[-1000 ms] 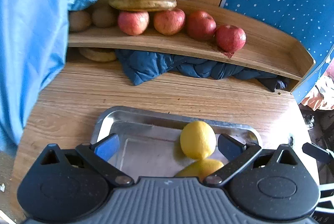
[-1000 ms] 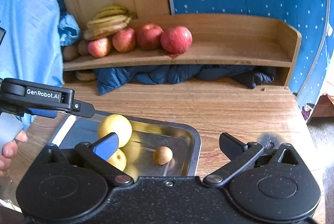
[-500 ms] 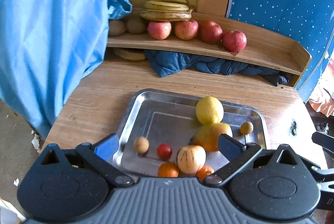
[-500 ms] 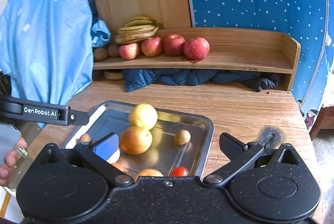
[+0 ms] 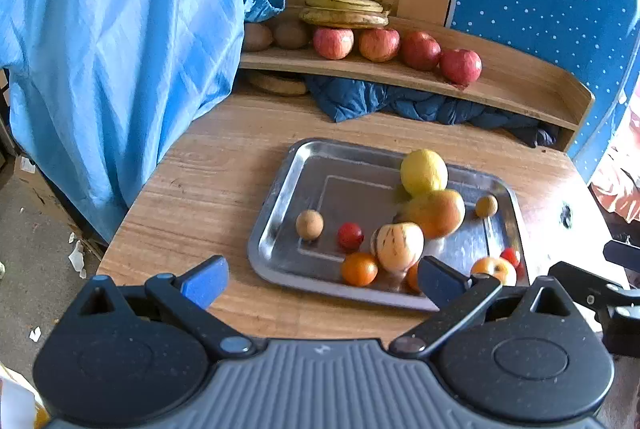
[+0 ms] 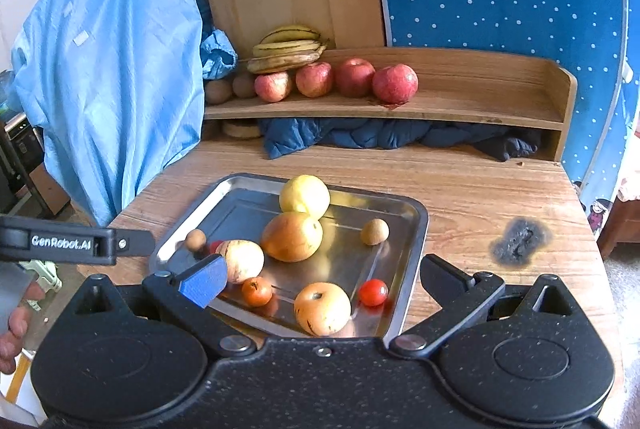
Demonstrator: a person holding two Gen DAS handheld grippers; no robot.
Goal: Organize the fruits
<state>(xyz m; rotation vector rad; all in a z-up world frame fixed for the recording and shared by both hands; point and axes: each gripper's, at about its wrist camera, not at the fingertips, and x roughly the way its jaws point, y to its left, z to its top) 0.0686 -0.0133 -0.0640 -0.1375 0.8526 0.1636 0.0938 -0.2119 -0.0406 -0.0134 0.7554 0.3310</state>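
Observation:
A steel tray (image 5: 280,197) (image 6: 412,229) on the wooden table holds several loose fruits: a yellow lemon (image 5: 424,171) (image 6: 305,196), a mango (image 5: 436,213) (image 6: 292,236), a striped pale melon (image 5: 398,245) (image 6: 242,260), small oranges, cherry tomatoes and brown longans. Bananas (image 5: 346,5) (image 6: 290,49) and a row of red apples (image 5: 380,44) (image 6: 354,77) sit on the wooden shelf (image 5: 520,85) (image 6: 480,97) at the back. My left gripper (image 5: 320,281) hangs open over the tray's near edge. My right gripper (image 6: 320,281) is open too, just short of the tray, empty.
A light blue cloth (image 5: 112,49) (image 6: 116,69) hangs at the left. A dark blue quilt (image 5: 400,101) (image 6: 380,137) is stuffed under the shelf. A burn mark (image 6: 520,241) scars the table at the right. A hand (image 6: 12,329) shows at the far left.
Both grippers have pulled back and up from the tray, so the whole tray and more of the table's front edge now show. Nothing was picked up.

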